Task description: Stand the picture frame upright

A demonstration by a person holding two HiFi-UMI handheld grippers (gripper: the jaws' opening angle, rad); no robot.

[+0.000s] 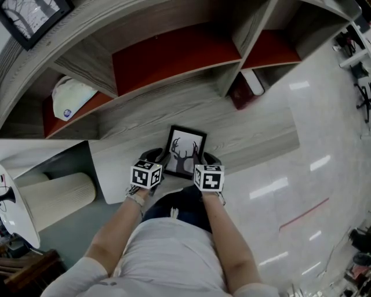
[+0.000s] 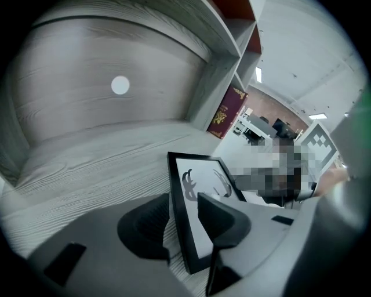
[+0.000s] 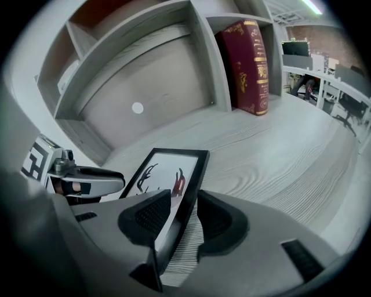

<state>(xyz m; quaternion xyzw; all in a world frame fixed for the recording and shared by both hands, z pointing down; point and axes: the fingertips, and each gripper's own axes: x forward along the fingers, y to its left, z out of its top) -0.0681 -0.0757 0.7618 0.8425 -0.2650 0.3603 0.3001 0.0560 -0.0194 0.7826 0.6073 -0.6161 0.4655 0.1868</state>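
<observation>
A black picture frame point(image 1: 185, 152) with a deer-antler print rests on the grey wood shelf point(image 1: 255, 130), tilted back, its face toward me. My left gripper point(image 1: 155, 156) straddles its left rim, and my right gripper point(image 1: 208, 158) straddles its right rim. In the left gripper view the frame point(image 2: 200, 183) runs between the pads of the left gripper point(image 2: 182, 217). In the right gripper view the frame point(image 3: 168, 171) passes through the right gripper point(image 3: 184, 216), with a gap showing beside the right pad. Both grippers are open. I cannot see what props the frame behind.
A dark red book point(image 3: 252, 58) stands against a shelf divider to the right. A white cap point(image 1: 69, 96) lies in a cubby at the left, and a ribbed lamp shade point(image 1: 55, 194) is below left. Another framed picture point(image 1: 32, 17) is on top.
</observation>
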